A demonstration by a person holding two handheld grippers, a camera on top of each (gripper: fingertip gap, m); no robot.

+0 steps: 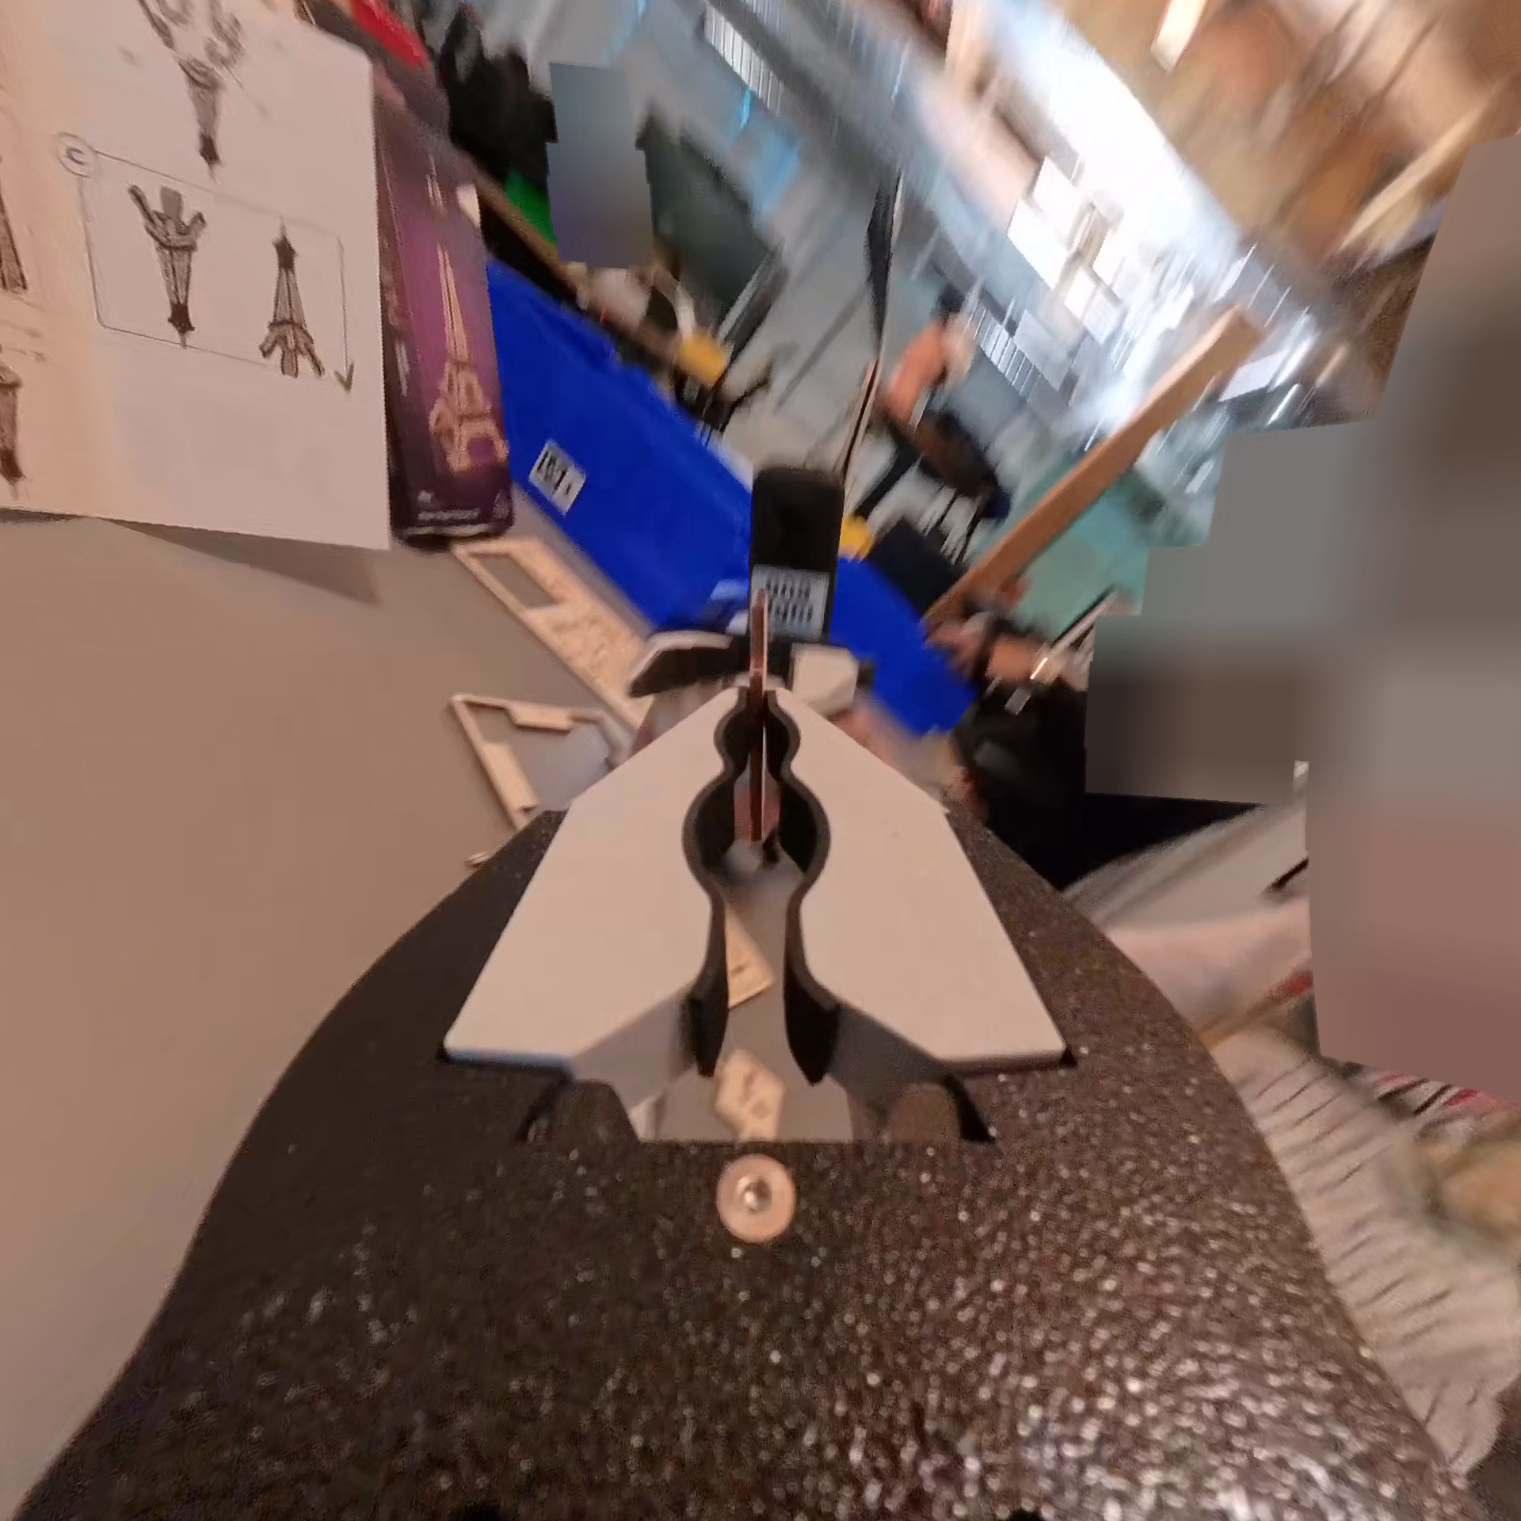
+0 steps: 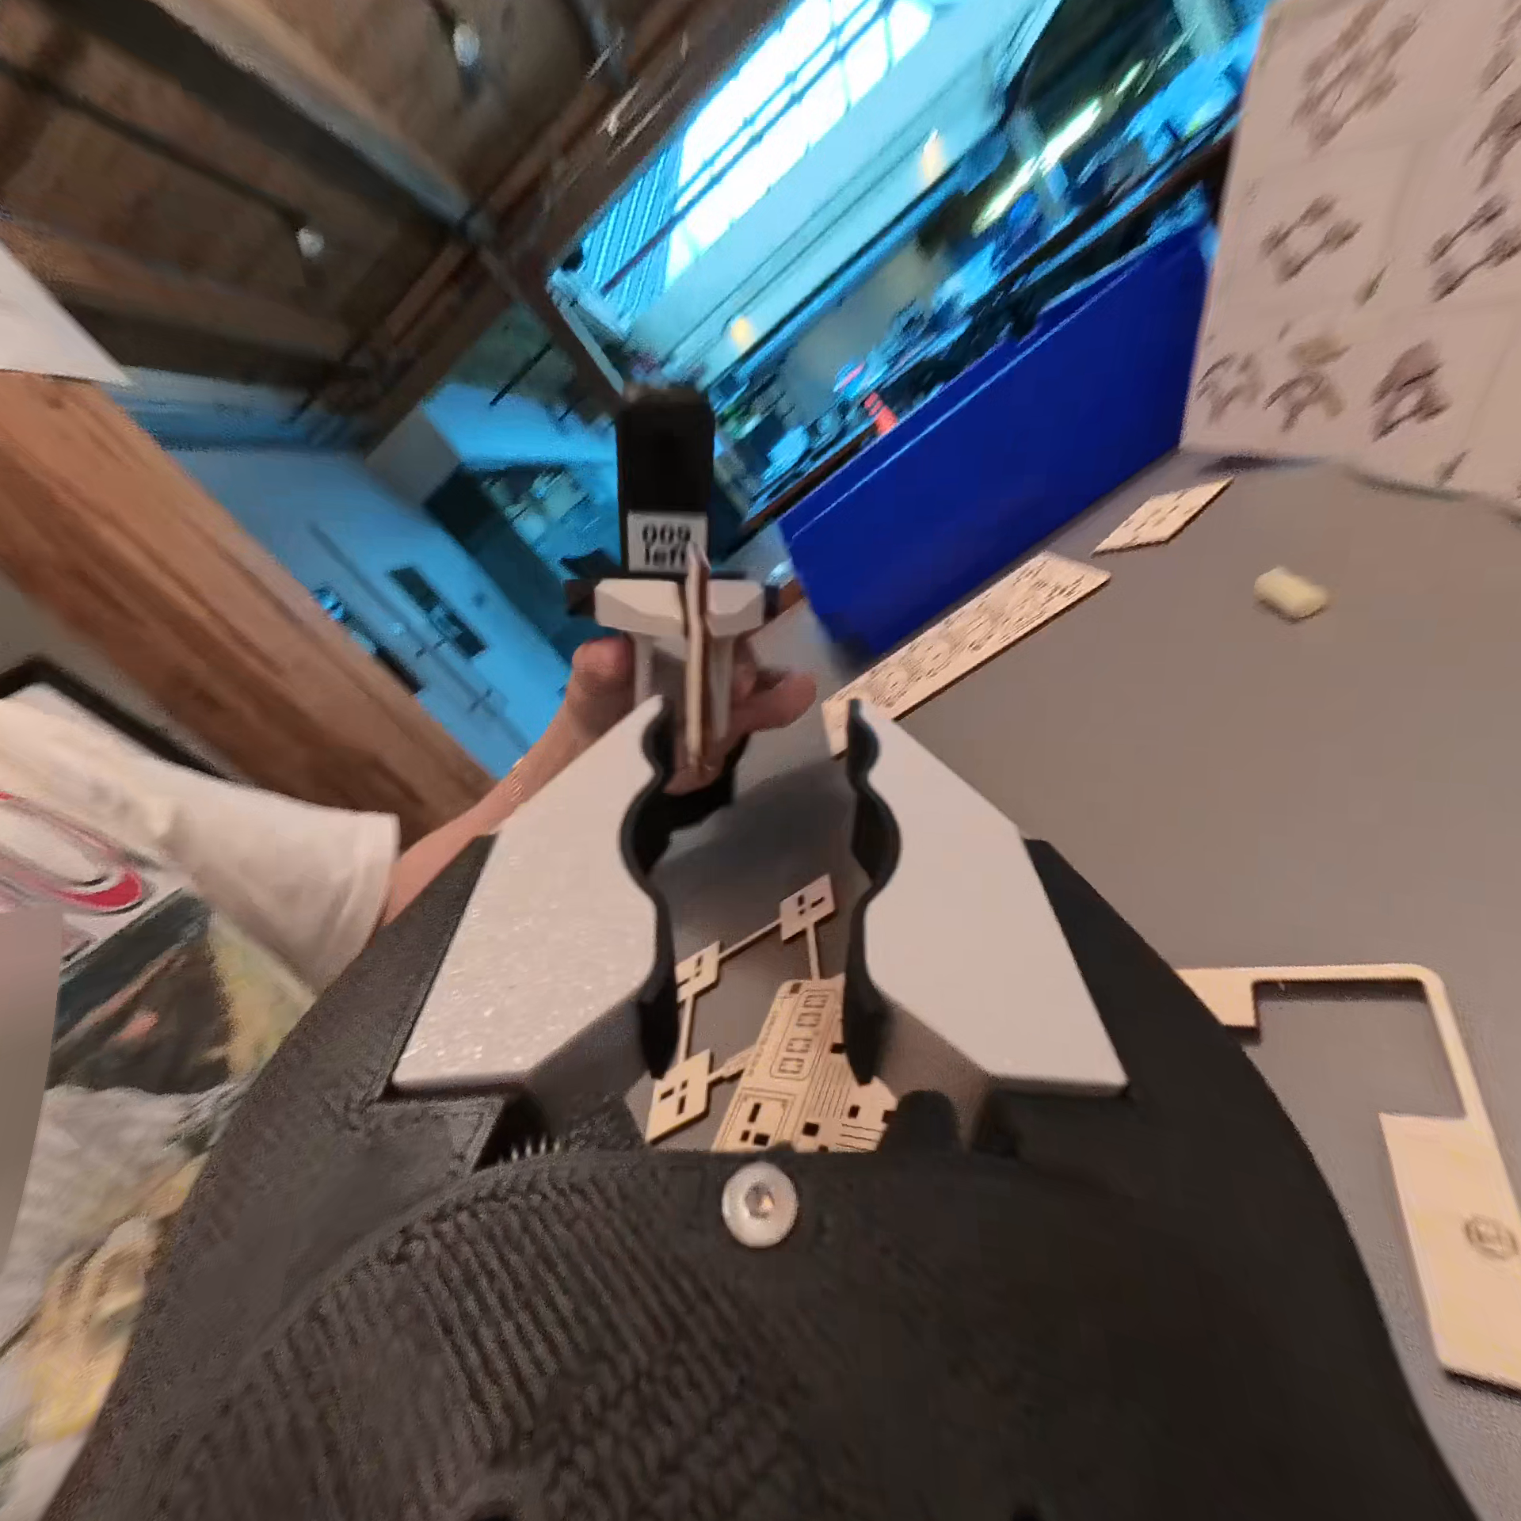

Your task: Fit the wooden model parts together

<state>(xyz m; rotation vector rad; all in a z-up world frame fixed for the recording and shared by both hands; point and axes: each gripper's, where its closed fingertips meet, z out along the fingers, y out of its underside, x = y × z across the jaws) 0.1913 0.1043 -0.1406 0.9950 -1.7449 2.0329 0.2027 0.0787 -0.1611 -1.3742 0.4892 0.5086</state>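
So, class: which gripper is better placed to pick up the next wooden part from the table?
Right gripper: open, empty, over the loose part. Left gripper is shut on a thin piece.

The left hand-held gripper (image 1: 759,724) pinches a thin wooden piece (image 1: 758,658) edge-on — instruction sheet (image 1: 189,272) behind, left.

Two close wrist cameras, seemingly face to face, tilted.

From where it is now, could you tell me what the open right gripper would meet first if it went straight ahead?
Probably the thin wooden model piece clamped edge-on in the left gripper; depth is unclear.
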